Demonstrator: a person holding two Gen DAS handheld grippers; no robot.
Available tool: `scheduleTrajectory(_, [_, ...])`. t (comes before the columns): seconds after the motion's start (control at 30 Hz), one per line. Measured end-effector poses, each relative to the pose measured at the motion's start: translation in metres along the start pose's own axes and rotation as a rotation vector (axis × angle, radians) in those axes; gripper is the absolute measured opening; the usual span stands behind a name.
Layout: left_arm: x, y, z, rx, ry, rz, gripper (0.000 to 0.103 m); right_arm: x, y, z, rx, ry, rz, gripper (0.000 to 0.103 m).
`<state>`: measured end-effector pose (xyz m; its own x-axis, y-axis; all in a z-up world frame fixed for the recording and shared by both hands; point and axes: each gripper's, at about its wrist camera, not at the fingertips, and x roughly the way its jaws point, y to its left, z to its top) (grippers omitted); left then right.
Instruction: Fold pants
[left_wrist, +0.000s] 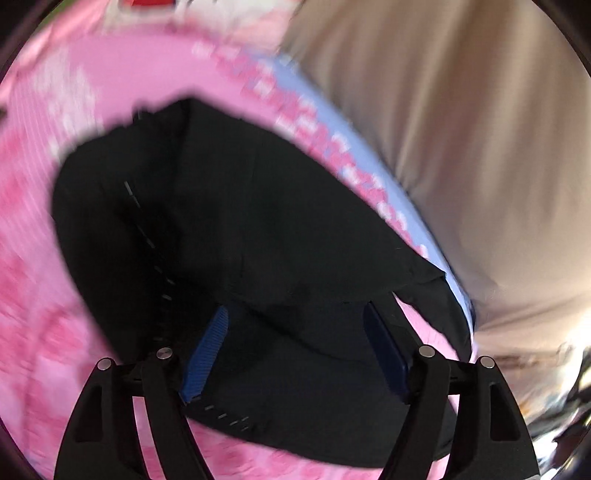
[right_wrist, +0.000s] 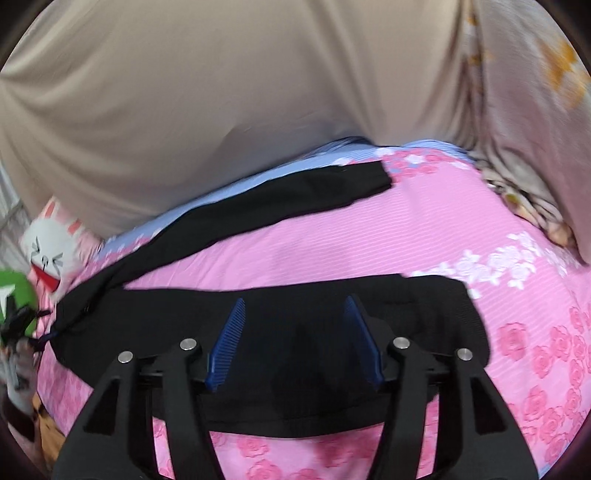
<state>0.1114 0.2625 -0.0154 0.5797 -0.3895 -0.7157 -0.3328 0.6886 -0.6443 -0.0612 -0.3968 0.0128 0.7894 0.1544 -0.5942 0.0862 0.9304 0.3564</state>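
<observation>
Two tools are in my views, both with their blue pads spread apart and gripping nothing. My left tool (left_wrist: 295, 314) hangs over the folded end of the black pants (left_wrist: 221, 221). My right tool (right_wrist: 295, 306) sits above a leg. The pants lie on the pink flowered bed sheet (right_wrist: 369, 236), a person's beige garment (right_wrist: 221, 92) just beyond.

Home bedroom w/ pink floral bedsheet (right_wrist: 406, 236) & cartoon bunny pillow (right_wrist: 51, 251)
</observation>
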Motion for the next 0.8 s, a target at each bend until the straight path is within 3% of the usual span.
scheduleTrajectory(0.07, [0.021, 0.005, 0.006, -0.073, 0.05, -0.003, 0.073, 0.008, 0.01, 0.003, -0.012, 0.007, 0.007, 0.059])
scheduleTrajectory(0.17, [0.031, -0.002, 0.021, -0.099, 0.037, 0.001, 0.071, 0.027, 0.018, 0.017, -0.025, 0.019, 0.016, 0.063])
scheduleTrajectory(0.23, [0.028, -0.008, 0.033, -0.082, 0.032, -0.014, 0.036, 0.044, 0.022, 0.031, -0.03, 0.025, 0.008, 0.068])
scheduleTrajectory(0.27, [0.025, -0.01, 0.04, -0.062, 0.033, -0.032, 0.004, 0.05, 0.022, 0.037, -0.029, 0.024, 0.004, 0.068])
scheduleTrajectory(0.43, [-0.032, -0.01, 0.064, -0.013, -0.045, -0.126, 0.002, 0.077, 0.03, 0.061, -0.021, 0.032, 0.024, 0.068])
scheduleTrajectory(0.53, [-0.076, -0.007, 0.065, 0.039, -0.085, -0.139, 0.002, 0.089, 0.045, 0.068, -0.006, 0.051, 0.115, 0.069])
scheduleTrajectory(0.7, [-0.096, 0.005, 0.06, 0.089, -0.086, -0.085, 0.002, 0.141, 0.078, 0.074, 0.076, 0.162, 0.289, 0.075])
scheduleTrajectory(0.77, [-0.092, 0.012, 0.056, 0.097, -0.081, -0.062, 0.002, 0.16, 0.081, 0.074, 0.12, 0.192, 0.309, 0.075])
scheduleTrajectory(0.8, [-0.091, 0.016, 0.055, 0.096, -0.078, -0.059, 0.002, 0.172, 0.08, 0.076, 0.148, 0.206, 0.274, 0.075])
